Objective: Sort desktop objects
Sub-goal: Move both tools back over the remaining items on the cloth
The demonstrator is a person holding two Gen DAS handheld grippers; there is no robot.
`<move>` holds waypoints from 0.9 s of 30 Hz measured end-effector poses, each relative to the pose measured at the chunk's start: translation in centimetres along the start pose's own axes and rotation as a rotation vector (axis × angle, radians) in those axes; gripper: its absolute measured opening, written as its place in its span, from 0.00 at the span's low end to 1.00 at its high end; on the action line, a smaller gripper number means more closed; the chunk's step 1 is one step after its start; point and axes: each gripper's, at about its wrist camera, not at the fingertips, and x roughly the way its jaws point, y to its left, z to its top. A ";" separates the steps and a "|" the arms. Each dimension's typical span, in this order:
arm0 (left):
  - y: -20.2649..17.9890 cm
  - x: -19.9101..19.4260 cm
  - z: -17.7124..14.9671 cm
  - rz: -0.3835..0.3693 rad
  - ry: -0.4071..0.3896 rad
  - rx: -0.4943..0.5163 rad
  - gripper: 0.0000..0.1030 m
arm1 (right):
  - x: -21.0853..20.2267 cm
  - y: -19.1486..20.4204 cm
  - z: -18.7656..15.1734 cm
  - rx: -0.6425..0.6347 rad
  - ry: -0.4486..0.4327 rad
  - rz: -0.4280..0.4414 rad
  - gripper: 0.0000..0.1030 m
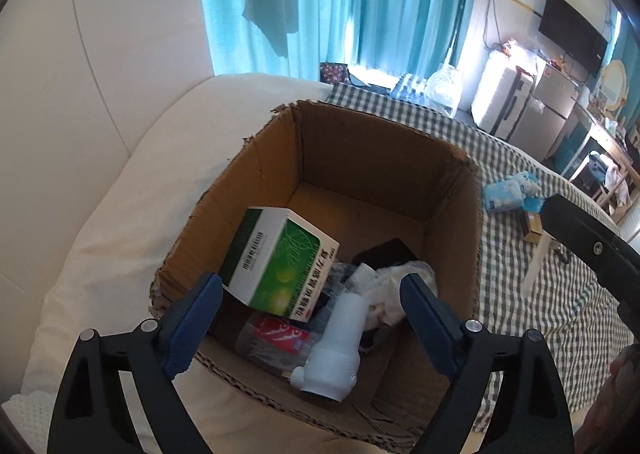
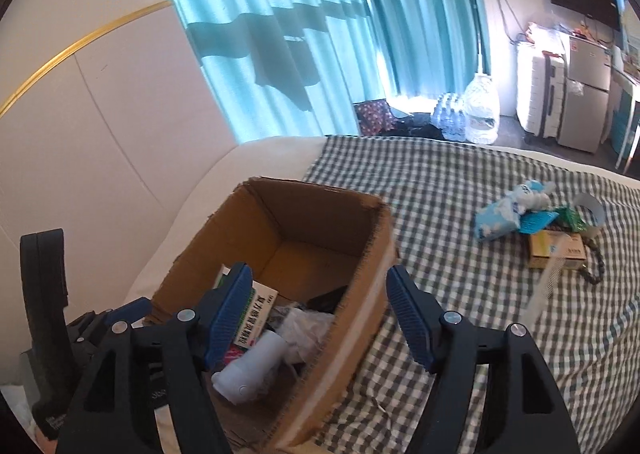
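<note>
A: Which step now?

B: Looks like between picks, imo. Open brown cardboard box (image 1: pixel 360 158) on the bed already has a green-and-white medicine carton (image 1: pixel 280 258), a white plastic bottle-shaped thing (image 1: pixel 340 338), crumpled white wrapping (image 1: pixel 392 286) & a clear pouch w/ red print (image 1: pixel 276 338). Rest of the pile is well apart on the green-checked blanket (image 2: pixel 440 214): pale-blue tissue pack (image 2: pixel 496 220), blue-white plush toy (image 2: pixel 530 194), flat tan cardboard box (image 2: pixel 556 252), white comb (image 2: pixel 546 286).

A: Next move?

B: Prob. swing R over to that pile, come down on one item, close, carry back to box.

A: Fingers?

B: Left gripper (image 1: pixel 312 294) wide open over box, holding nothing, touching nothing afaict. Right gripper (image 2: pixel 320 318) also spread wide, empty, straddling the box's near-right wall – contact w/ it: can't tell.
</note>
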 end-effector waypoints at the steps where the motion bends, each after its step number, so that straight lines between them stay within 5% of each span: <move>1: -0.4 -0.3 -0.2 0.001 -0.001 0.010 0.90 | -0.5 -0.6 -0.3 0.005 -0.002 -0.011 0.68; 13: -9.2 -4.4 -2.3 -0.106 -0.029 0.105 0.94 | -9.6 -11.0 -7.2 0.054 -0.042 -0.276 0.68; 27: -21.4 -2.7 -6.5 -0.168 0.062 0.245 0.94 | -14.7 -21.6 -11.2 0.258 -0.070 -0.343 0.69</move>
